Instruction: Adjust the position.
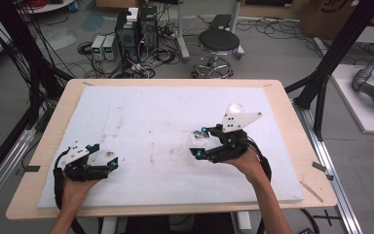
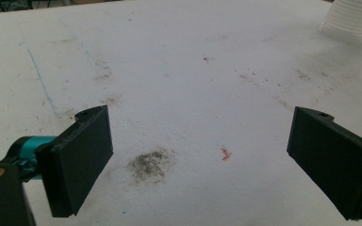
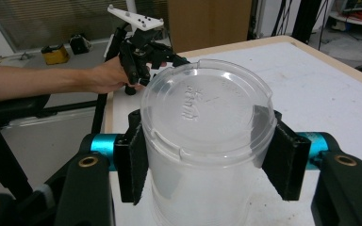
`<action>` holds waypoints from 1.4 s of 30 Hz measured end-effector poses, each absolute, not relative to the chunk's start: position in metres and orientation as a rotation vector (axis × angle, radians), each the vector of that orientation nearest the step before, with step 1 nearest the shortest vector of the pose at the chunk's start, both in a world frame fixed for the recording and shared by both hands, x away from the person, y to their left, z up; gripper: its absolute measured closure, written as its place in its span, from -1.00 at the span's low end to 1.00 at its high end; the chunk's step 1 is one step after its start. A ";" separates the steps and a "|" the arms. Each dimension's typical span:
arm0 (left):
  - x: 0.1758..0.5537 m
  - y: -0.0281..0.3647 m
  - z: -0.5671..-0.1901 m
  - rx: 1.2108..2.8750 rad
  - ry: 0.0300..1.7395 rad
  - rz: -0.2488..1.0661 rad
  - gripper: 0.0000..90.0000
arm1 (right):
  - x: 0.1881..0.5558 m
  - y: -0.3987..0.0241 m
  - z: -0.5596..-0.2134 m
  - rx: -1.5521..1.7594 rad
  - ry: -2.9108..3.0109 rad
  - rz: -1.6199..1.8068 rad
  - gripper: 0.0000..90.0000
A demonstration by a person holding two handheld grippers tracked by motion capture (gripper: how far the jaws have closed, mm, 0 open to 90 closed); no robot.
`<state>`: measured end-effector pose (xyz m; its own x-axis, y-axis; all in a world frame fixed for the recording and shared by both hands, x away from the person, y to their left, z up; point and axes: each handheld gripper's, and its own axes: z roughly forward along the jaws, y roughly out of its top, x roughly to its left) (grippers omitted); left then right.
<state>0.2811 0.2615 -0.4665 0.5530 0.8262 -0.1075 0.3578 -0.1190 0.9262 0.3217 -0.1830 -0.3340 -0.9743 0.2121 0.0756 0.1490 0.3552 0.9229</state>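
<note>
A clear plastic cup [image 3: 206, 117] is clamped between the black pads of my right gripper [image 3: 202, 157], with its flat embossed base facing the camera. From above, the cup [image 1: 197, 138] lies on its side in the right gripper [image 1: 200, 142], just above the white foam mat [image 1: 146, 112] right of centre. My left gripper [image 1: 113, 163] rests low at the mat's front left, its jaws spread wide. Between its pads [image 2: 82, 160] there is only stained mat, and the left gripper [image 2: 198, 141] holds nothing. In the right gripper view, the left gripper [image 3: 143, 47] sits farther off in a hand.
A stack of clear ribbed cups [image 2: 351, 19] stands on the mat, seen from above as the stack [image 1: 234, 108] behind the right gripper's grey plate. The mat covers a wooden table [image 1: 292, 122]. A round stool [image 1: 218, 41] and computer boxes [image 1: 136, 29] stand beyond the far edge.
</note>
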 end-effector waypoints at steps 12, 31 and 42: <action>0.279 0.268 -0.457 1.666 0.921 0.495 -0.84 | 0.327 -0.183 -0.334 0.325 2.548 1.739 -0.11; 0.293 0.236 -0.393 1.720 0.410 0.233 -0.84 | 0.333 -0.169 -0.330 0.226 2.589 1.785 -0.10; 0.306 0.166 -0.379 1.729 0.252 0.126 -0.84 | 0.331 -0.167 -0.327 0.197 2.583 1.804 -0.10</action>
